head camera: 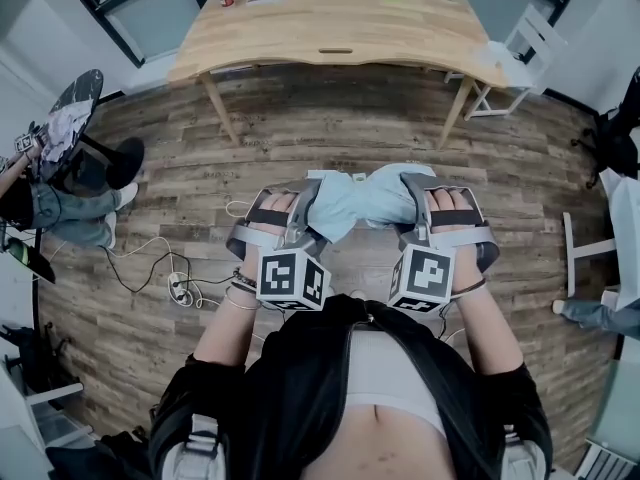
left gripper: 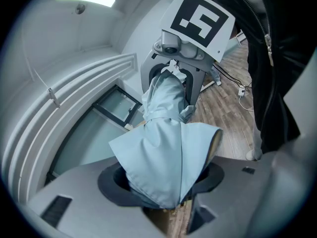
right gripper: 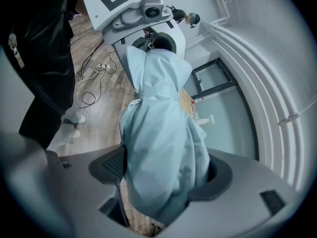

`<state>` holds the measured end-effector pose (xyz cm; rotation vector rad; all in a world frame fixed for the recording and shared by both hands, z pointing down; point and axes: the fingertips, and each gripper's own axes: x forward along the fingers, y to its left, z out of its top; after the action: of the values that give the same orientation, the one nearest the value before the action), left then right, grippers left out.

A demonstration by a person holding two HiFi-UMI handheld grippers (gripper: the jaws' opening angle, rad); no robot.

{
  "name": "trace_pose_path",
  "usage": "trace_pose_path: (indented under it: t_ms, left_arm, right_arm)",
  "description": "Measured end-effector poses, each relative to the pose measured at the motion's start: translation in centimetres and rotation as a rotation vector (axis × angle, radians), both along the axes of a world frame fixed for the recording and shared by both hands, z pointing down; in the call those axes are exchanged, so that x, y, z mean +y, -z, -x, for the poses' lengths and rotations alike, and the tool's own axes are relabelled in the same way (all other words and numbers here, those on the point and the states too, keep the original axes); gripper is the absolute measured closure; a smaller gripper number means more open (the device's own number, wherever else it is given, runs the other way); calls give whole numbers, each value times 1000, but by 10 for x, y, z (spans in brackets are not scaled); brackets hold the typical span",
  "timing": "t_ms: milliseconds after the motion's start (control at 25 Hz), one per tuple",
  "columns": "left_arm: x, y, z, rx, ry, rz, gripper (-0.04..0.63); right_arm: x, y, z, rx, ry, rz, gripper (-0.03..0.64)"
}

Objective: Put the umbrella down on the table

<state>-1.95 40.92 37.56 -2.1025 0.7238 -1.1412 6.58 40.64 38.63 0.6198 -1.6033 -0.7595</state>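
Umbrella, folded, likely light and soft in its loose slippery cloth, sits squeezed between the fingers of left gripper and right gripper, one end each, table far beyond them; holding both ends seems safest.

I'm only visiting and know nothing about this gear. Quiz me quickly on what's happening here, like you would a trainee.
1. True or false: the umbrella already lies on the wooden table.
2. How many grippers clamp the umbrella? A) none B) one C) two
3. Fill in: the umbrella's fabric is light ____.
Key: 1 false, it is held over the floor. 2 C, the left gripper and right gripper each clamp one end. 3 blue.
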Motion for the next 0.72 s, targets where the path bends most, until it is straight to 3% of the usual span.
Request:
trace_pose_path:
  t_ms: [720]
  left_arm:
    - [-9, -11, -28, -9, 40, 23, 345]
  right_arm:
    - [-12, -12, -28, -4, 38, 17, 233]
